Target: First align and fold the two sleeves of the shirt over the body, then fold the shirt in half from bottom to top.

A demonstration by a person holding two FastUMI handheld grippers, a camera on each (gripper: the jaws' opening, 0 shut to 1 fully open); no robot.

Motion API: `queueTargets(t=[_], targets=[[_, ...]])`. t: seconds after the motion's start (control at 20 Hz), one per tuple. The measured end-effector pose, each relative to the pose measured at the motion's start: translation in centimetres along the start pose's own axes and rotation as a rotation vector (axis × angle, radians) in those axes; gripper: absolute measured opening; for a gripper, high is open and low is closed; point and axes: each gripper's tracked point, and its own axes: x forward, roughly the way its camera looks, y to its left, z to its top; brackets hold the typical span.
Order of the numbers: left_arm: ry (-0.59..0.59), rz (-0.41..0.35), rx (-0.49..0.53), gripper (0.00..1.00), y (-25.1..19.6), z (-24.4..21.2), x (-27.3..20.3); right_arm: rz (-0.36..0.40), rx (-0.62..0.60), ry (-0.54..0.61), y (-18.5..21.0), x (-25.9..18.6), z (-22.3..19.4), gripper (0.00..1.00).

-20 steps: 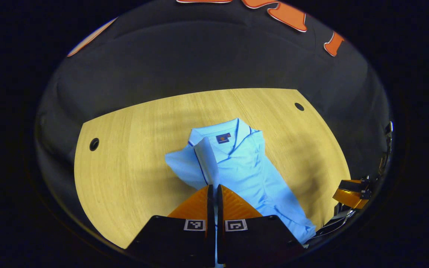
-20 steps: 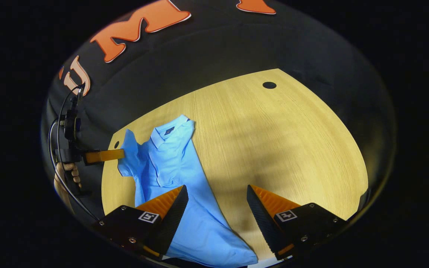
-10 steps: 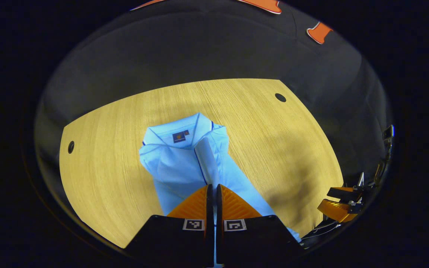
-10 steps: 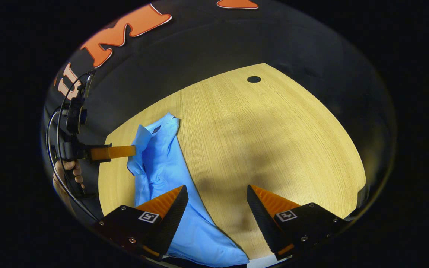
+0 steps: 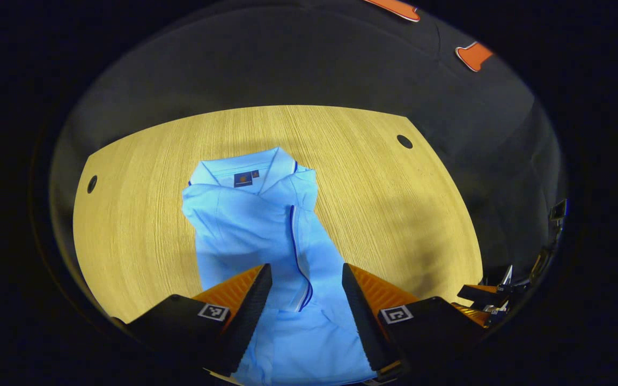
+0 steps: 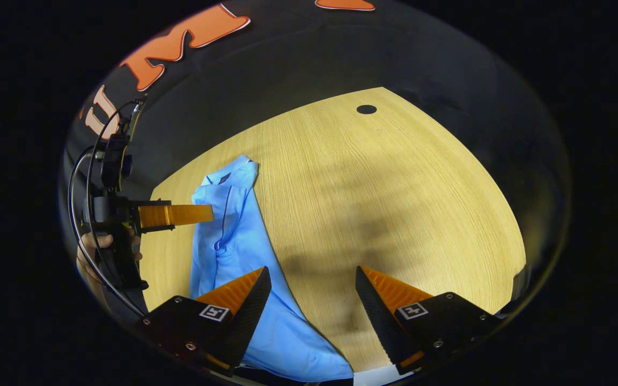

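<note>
Two sleeves are seen folded over the blue shirt (image 5: 255, 225) on the bench (image 5: 142, 177). Left claw (image 5: 306, 279) and right claw (image 6: 313, 281) are held open, gripping nothing.

shirt (image 5: 258, 225) | light blue polo | flat on table, collar far, sleeve folded over body

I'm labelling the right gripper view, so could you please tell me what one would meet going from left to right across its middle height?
The hand holding the left gripper, then the light blue polo shirt, then bare wooden table out to its right edge.
</note>
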Motion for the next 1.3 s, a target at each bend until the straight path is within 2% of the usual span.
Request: queueTargets(t=[0.05, 0.15, 0.2, 0.4, 0.5, 0.6, 0.85, 1.1, 1.3], targets=[[-0.004, 0.015, -0.005, 0.94, 0.6, -0.5, -0.4, 0.001, -0.008, 0.006, 0.3, 0.0, -0.2, 0.98], [-0.013, 0.022, -0.017, 0.96, 1.2, -1.6, -1.4, 0.005, -0.03, 0.02, 0.9, -0.1, -0.9, 1.0], [-0.015, 0.023, -0.021, 0.99, 1.5, -2.3, -2.2, 0.006, -0.045, 0.028, 1.2, -0.2, -1.2, 0.98], [-0.01, 0.035, -0.041, 1.0, 3.6, -7.2, -5.0, 0.009, -0.131, 0.083, 2.5, -0.5, -4.3, 0.98], [0.001, 0.069, -0.04, 1.0, 5.5, -10.0, -6.0, 0.004, -0.153, 0.122, 2.8, -0.8, -6.3, 0.98], [0.011, 0.106, -0.062, 0.99, 7.3, -13.3, -7.0, -0.022, -0.184, 0.161, 2.4, -1.1, -8.4, 0.98], [0.086, 0.122, -0.127, 1.0, 9.1, -22.3, -9.9, -0.065, -0.271, 0.277, 1.2, -1.9, -13.9, 0.98], [0.195, 0.11, -0.23, 0.99, 8.8, -30.4, -10.8, -0.089, -0.309, 0.36, -0.2, -2.9, -17.7, 0.98], [0.249, 0.108, -0.242, 1.0, 7.8, -34.2, -11.3, -0.105, -0.379, 0.413, -0.8, -3.7, -20.7, 0.98]])
